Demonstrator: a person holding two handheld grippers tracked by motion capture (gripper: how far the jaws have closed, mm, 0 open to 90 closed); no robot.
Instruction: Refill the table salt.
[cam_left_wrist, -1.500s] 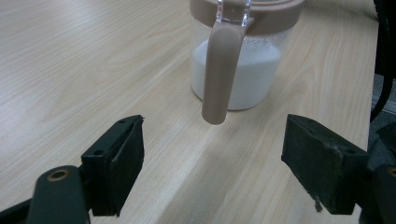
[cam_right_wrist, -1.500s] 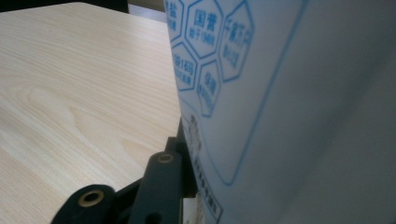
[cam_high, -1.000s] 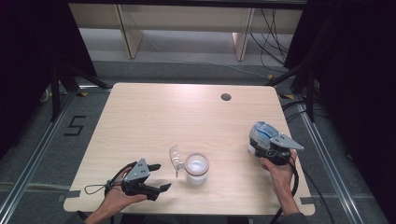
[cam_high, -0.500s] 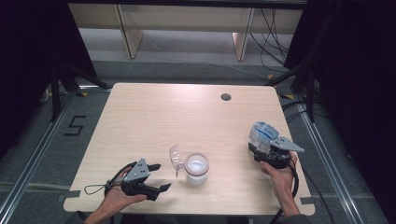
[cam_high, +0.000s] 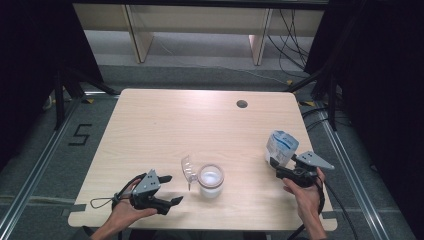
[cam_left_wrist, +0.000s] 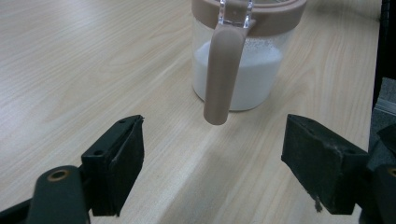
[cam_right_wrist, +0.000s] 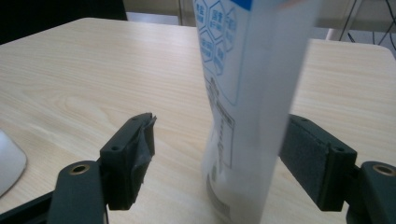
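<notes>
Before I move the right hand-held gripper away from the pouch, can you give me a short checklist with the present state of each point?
1. Right hand-held gripper has just been opening; left pad clear of the pouch, right pad close beside it: contact cannot tell.
2. Pouch stands upright on the table: ok.
3. Pouch bottom fully flat: cannot tell.
4. Jar holds white powder, upright, apart from the pouch: ok.
5. Left hand-held gripper open, nothing between its jaws: ok.
6. Clear scoop lies beside the jar: ok.

A pale wooden surface fills the frame's centre, over grey floor. Wooden furniture legs stand at top; dark curtains flank both sides.
</notes>
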